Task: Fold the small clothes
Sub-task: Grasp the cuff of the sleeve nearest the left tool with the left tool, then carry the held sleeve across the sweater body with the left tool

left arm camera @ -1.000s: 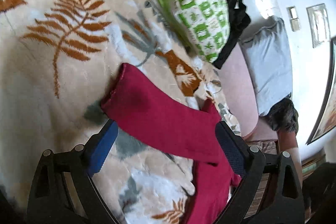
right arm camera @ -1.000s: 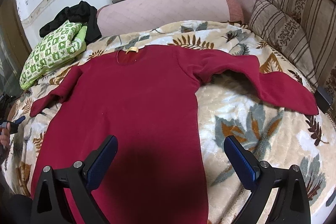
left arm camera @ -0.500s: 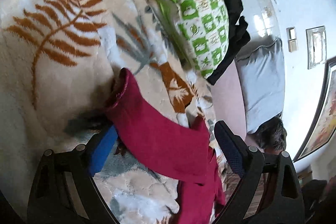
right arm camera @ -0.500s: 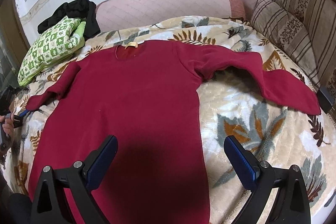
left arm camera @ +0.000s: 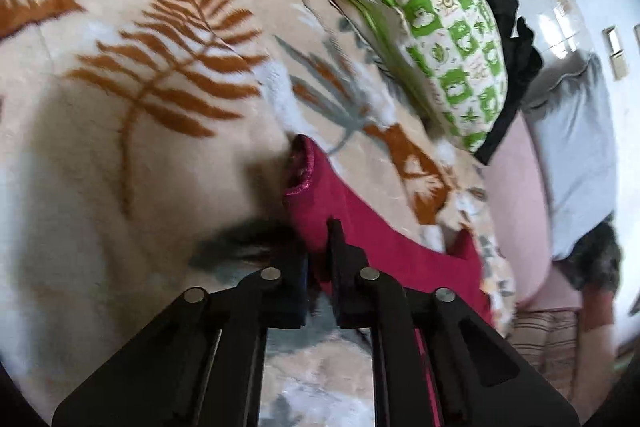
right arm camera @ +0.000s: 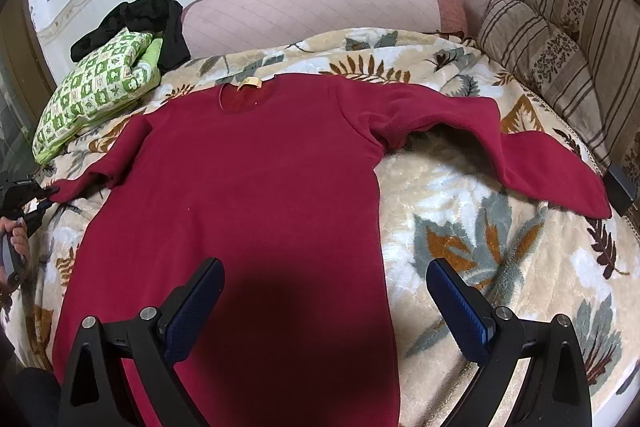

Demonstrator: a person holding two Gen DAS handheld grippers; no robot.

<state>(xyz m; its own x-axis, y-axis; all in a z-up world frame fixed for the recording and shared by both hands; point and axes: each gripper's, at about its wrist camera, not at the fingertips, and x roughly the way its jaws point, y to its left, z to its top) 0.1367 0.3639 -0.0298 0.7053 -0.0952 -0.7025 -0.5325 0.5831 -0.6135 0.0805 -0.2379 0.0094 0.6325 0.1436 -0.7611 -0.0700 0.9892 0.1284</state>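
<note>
- the sleeve step is in hand: the left gripper [left arm camera: 318,247] is seen with its fingers [left arm camera: 335,239] drawn together, clamped on the sweater's [right arm camera: 256,195] left sleeve [left arm camera: 360,227] just behind the cuff [left arm camera: 300,167].
- the right gripper [right arm camera: 324,303] is held above the lower body of the sweater, fingers [right arm camera: 192,303] wide apart, nothing between them.
- next, it is judged, the pinched sleeve is to be lifted and carried inward across the chest; a firm hold and a low, even sweep would be called for so the body is not dragged along.
- the free gripper could be used to pin the torso or take the other sleeve [right arm camera: 540,163].
- the sweater is laid flat, neck away from the right camera, on a leaf-patterned blanket [right arm camera: 480,247]; deep red, soft-looking, a pale tag at the neck [right arm camera: 250,83].
- the far sleeve is spread outward with a hump near the shoulder; the gripped one is bunched a little at the cuff.
- a green pillow [right arm camera: 92,95] is seen beyond the left shoulder, clear of the work.
</note>
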